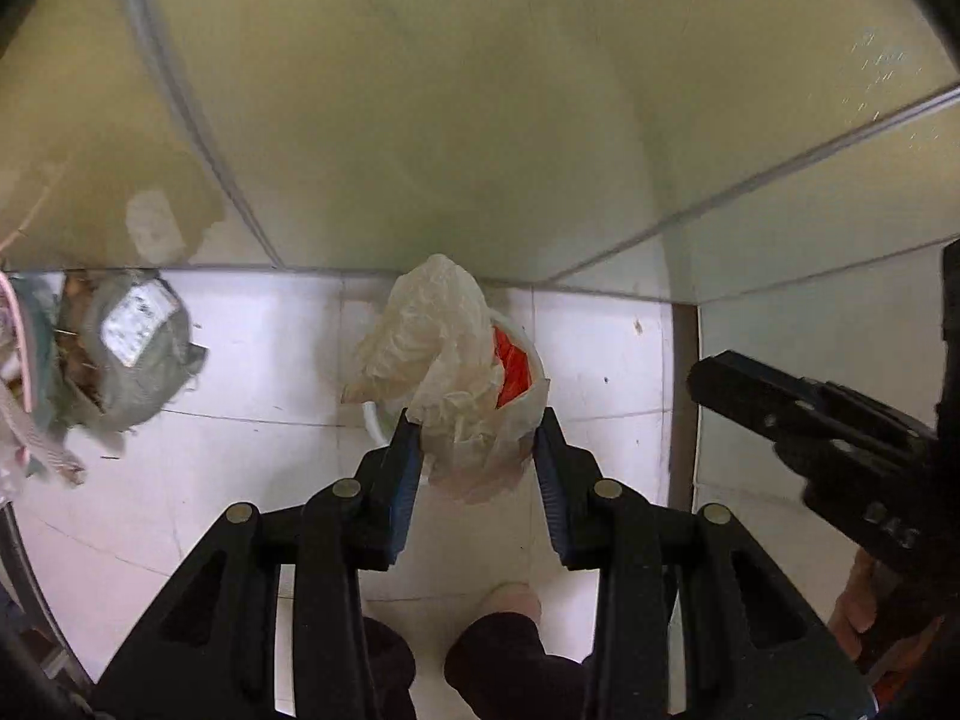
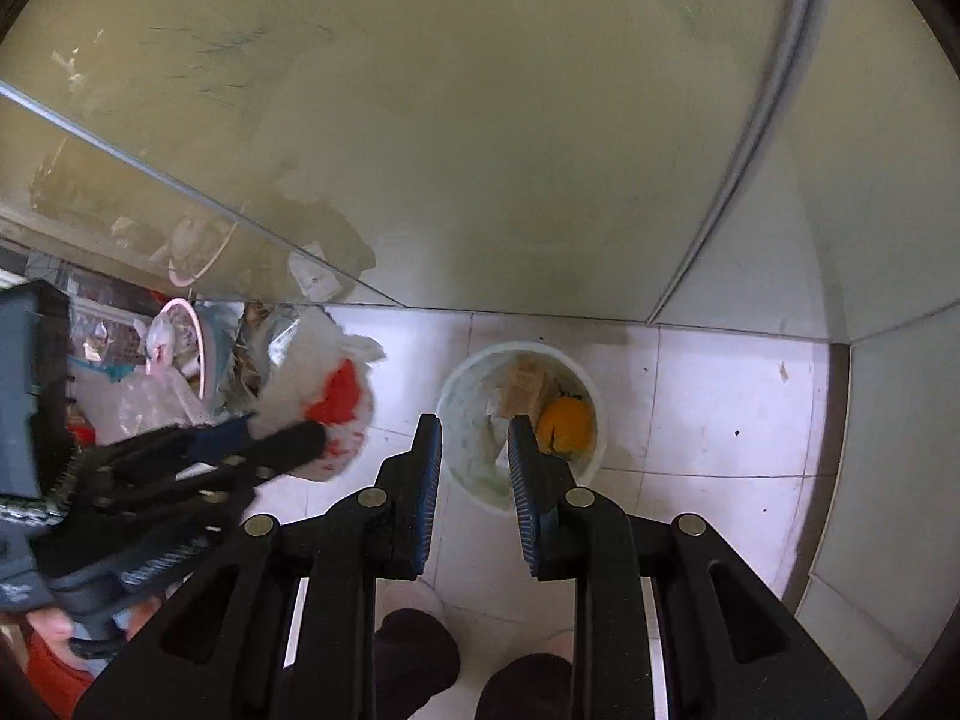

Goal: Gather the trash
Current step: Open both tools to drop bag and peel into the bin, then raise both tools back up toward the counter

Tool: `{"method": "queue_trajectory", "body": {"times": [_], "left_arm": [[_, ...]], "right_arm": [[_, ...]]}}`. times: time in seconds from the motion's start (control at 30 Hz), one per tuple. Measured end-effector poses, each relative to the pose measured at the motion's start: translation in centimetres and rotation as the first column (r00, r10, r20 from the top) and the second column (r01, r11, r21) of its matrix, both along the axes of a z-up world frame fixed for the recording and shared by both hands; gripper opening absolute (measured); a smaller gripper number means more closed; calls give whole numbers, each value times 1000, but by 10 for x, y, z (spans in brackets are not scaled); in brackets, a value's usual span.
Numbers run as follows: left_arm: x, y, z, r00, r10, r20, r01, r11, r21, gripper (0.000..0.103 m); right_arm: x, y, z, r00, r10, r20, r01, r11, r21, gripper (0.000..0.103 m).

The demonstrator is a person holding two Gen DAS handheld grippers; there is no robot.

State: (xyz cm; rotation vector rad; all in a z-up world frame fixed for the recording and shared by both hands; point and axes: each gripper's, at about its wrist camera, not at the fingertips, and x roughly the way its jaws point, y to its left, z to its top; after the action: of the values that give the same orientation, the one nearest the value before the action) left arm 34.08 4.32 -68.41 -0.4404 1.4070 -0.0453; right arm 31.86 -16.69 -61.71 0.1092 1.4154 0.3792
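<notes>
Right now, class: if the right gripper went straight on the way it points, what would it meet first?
Most likely the white bucket on the tiled floor: the right gripper points into its open mouth, jaws apart, so the trash inside, near the orange object, seems first. Depth is unclear.

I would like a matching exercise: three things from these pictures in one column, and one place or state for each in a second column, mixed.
Things:
1. crumpled plastic bag
2. white bucket
3. right gripper

States:
A. open, above the bucket
B. on the floor tiles, holds an orange object
C. between the left gripper's fingers

Pairs: 1-C, 2-B, 3-A
</notes>
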Motion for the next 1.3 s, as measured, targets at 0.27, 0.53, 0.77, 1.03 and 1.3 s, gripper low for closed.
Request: {"method": "queue_trajectory", "body": {"times": [0.27,0.53,0.77,1.03,1.3], "left_arm": [[5,-29,-34,993,-85,-76,84,996,-15,43],[1,-32,-2,993,-103,-61,104,995,14,47],[-9,-19,113,994,-105,32,102,991,81,47],[-34,-3,286,978,-104,180,85,990,110,47],[-71,20,443,928,-133,347,76,982,172,47]], "right_arm": [[2,-24,9,998,-66,6,66,998,-19,23],[-2,-28,53,995,-86,51,86,996,0,24],[-11,-23,130,992,-93,89,92,996,20,23],[-31,-14,269,976,-104,192,99,994,37,23],[-54,-2,400,937,-128,326,115,992,59,24]]}}
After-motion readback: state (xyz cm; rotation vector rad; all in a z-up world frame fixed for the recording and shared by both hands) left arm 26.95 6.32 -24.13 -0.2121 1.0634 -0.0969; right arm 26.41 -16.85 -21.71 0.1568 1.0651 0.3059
